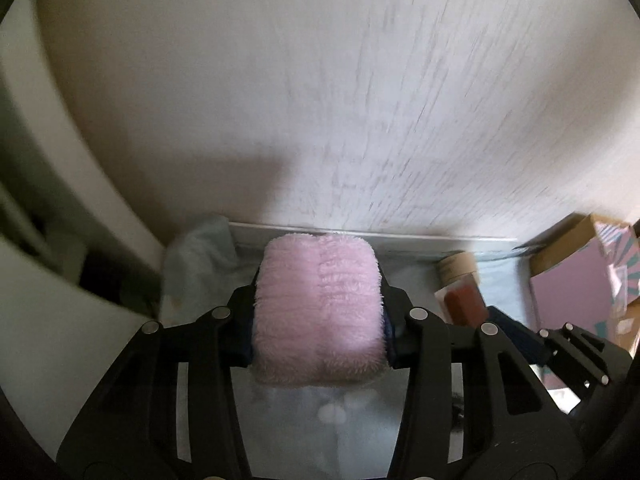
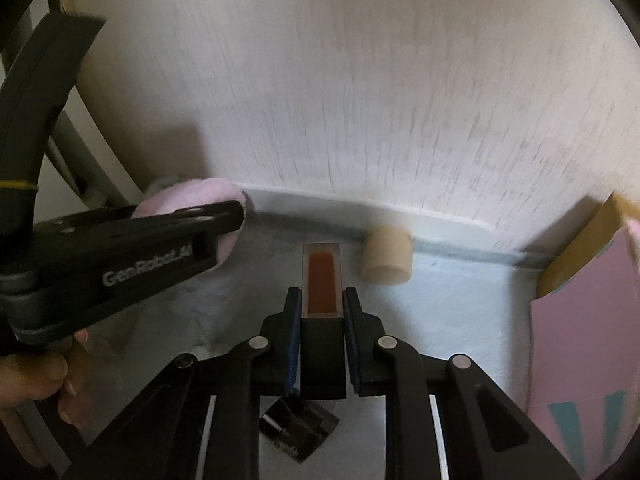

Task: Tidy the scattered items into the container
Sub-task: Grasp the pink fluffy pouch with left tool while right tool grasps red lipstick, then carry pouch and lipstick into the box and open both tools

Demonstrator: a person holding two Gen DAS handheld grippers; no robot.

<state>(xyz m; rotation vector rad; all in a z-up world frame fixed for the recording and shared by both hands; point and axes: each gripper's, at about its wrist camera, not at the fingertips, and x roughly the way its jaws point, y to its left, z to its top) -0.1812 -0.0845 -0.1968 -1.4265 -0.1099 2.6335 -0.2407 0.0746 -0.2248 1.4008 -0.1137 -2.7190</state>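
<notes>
We see the fluffy pad between the left tongs, raised over the tabletop. To its right, the right tongs grip a slim rectangular case, pointing toward the wall. Beyond the case and slightly right, a cylinder lies against the wall's base. A box stands at far right. Below the right tongs, a small flat case lies on the tabletop.

A fluffy pink pad is sitting squeezed between the left tongs, above the pale blue surface. A slim lipstick case with a red window is pointing forward, clamped in the right tongs. A beige cylinder is lying near the wall, beside a pink cardboard box.
</notes>
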